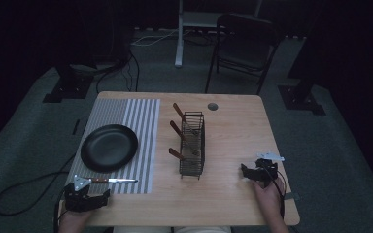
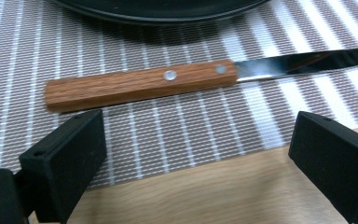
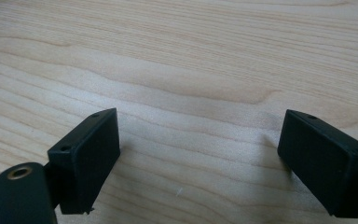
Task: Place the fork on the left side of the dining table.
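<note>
The left gripper (image 1: 104, 196) rested at the table's near edge with its jaws spread wide and empty, facing the knife (image 2: 177, 79). The knife lay flat on the striped placemat (image 2: 177, 135), just in front of the black plate (image 1: 109, 147), its wooden handle nearest the jaws. The right gripper (image 1: 246, 172) sat open on the bare table (image 3: 214, 56). The step appeared to be an approach; a grasp would next require advancing to straddle the handle and closing.

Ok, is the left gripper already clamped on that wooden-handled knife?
No, the left gripper has its jaws wide apart, short of the knife, which lies flat on the striped placemat.
</note>
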A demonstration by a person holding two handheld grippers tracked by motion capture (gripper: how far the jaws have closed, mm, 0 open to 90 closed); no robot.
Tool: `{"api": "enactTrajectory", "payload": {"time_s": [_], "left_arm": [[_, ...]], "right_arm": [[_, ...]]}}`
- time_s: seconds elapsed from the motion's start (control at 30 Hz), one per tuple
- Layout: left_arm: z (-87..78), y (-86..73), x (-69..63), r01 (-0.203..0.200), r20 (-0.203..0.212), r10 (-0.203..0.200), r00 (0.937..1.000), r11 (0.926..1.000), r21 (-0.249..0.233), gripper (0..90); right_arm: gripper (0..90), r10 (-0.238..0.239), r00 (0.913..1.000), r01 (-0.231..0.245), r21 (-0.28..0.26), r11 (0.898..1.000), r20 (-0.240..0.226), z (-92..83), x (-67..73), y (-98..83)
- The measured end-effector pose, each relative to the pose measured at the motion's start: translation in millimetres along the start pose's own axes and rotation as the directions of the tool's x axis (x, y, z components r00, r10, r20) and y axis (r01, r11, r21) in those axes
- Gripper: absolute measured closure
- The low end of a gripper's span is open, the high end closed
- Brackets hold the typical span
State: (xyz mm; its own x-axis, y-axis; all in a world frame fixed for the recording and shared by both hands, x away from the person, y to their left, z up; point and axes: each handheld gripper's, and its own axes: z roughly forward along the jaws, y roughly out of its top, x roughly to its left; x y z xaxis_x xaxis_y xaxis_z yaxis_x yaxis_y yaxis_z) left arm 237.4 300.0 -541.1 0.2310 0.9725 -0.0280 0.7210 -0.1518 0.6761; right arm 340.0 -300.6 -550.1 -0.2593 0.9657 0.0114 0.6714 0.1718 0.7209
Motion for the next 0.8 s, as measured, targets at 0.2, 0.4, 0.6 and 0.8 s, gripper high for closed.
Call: {"api": "enactTrajectory", "payload": {"time_s": [0.2, 0.4, 0.6, 0.8], "left_arm": [[-0.6, 4.1, -4.2, -0.004, 0.026, 0.004, 0.9997, 1.0000, 0.001, 4.2], [-2.2, 9.0, -11.1, -0.011, 0.064, 0.011, 0.9979, 0.9999, -0.011, 4.3], [-4.1, 18.2, -21.9, -0.036, 0.098, 0.039, 0.9945, 0.9989, -0.031, 6.0], [-2.2, 27.9, -30.1, -0.049, 0.114, 0.053, 0.9920, 0.9981, -0.037, 6.0]], "right_arm": [[12.4, 0.000, 1.0000, 0.000, 0.000, 1.000, 0.000, 0.0, 0.0, 0.0], [12.4, 0.001, 1.0000, -0.001, 0.000, 1.000, 0.000, 0.0, 0.1, 0.0], [12.4, 0.001, 1.0000, -0.001, 0.000, 1.000, 0.000, 0.0, 0.0, 0.0], [12.4, 0.001, 1.0000, -0.001, 0.000, 1.000, 0.000, 0.0, 0.0, 0.0]]}}
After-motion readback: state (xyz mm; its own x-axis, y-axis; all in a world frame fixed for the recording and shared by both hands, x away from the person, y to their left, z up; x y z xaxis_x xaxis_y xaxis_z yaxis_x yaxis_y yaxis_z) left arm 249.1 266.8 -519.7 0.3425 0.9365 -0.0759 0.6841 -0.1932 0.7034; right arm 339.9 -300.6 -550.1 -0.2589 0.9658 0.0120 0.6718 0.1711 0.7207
